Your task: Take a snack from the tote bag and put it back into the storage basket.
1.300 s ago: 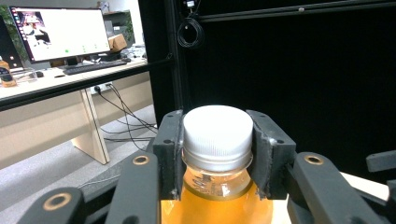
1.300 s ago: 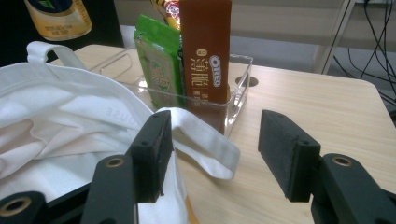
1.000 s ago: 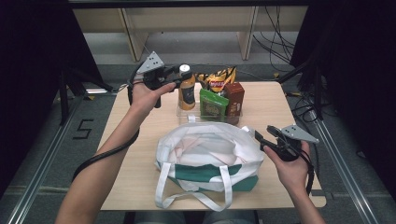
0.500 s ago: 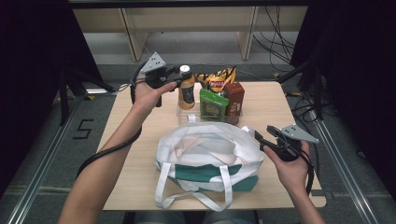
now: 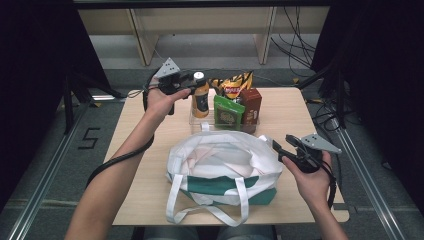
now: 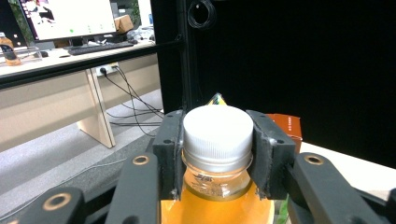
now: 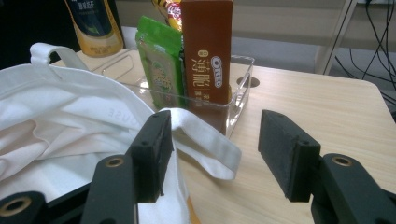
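1. The white canvas tote bag with a green band and long white straps [image 5: 222,172] lies slumped on the near middle of the pale wooden worktop [image 5: 295,107], its mouth gaping upward. The cloth is soft and floppy and will likely fold in under any load, so its rim needs holding open. The right tongs [image 5: 281,150] hover at the bag's right rim, jaws apart and clamped on nothing; in the right gripper view a white strap [image 7: 205,140] lies just beside the left jaw, not pinched.

2. The clear plastic tray [image 5: 205,120] sits just beyond the bag, at the far middle of the worktop. It holds a green snack packet [image 5: 227,112], a brown biscuit box [image 5: 251,105] and a yellow crisp bag [image 5: 235,86]: all probably light, and the packets crushable.

3. The orange drink bottle with a white screw cap [image 5: 200,95] stands upright at the far left end of the tray. It looks full, so it is probably the heaviest item here, rigid in the neck but smooth and likely slippery on the labelled body.

4. The left tongs [image 6: 217,144] are clamped on the bottle's ribbed white cap [image 6: 217,135], one pad on each side. The ribs and the collar below give a fair hold, though a full bottle may swing from so high a grip; keeping it upright would be wise.
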A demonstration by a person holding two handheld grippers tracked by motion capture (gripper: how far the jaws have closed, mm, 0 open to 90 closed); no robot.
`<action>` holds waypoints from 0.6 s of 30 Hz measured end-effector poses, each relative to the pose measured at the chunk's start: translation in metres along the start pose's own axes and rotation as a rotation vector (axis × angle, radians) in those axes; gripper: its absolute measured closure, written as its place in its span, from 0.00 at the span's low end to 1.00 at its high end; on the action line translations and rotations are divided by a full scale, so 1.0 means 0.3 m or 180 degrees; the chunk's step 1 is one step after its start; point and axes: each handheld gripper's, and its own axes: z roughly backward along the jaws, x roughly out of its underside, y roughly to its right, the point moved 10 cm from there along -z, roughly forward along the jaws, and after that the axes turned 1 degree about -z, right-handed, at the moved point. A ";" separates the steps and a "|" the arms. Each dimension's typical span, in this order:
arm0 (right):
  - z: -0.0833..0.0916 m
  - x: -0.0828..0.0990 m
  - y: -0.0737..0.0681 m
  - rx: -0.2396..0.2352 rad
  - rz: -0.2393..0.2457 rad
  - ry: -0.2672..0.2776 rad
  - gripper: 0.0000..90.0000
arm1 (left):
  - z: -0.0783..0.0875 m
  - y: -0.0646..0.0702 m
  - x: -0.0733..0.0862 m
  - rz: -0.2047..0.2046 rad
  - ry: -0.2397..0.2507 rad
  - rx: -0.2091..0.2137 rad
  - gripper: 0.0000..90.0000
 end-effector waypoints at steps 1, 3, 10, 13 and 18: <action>0.000 0.000 0.000 0.0001 0.0001 -0.0001 0.50 | -0.002 -0.002 0.004 0.0005 -0.0001 -0.0004 0.65; 0.000 0.001 0.000 -0.0002 -0.0004 -0.0002 0.50 | -0.004 -0.008 0.014 0.0002 -0.0025 -0.0012 0.65; 0.001 0.004 -0.007 -0.0026 -0.0051 -0.0023 0.50 | -0.015 -0.022 0.052 0.0030 -0.0083 -0.0042 0.65; -0.001 0.001 -0.002 -0.0019 0.0001 0.0003 0.50 | -0.019 -0.024 0.064 0.0036 -0.0110 -0.0046 0.65; -0.001 0.003 -0.004 -0.0032 -0.0012 -0.0008 0.50 | -0.024 -0.027 0.076 0.0045 -0.0127 -0.0054 0.65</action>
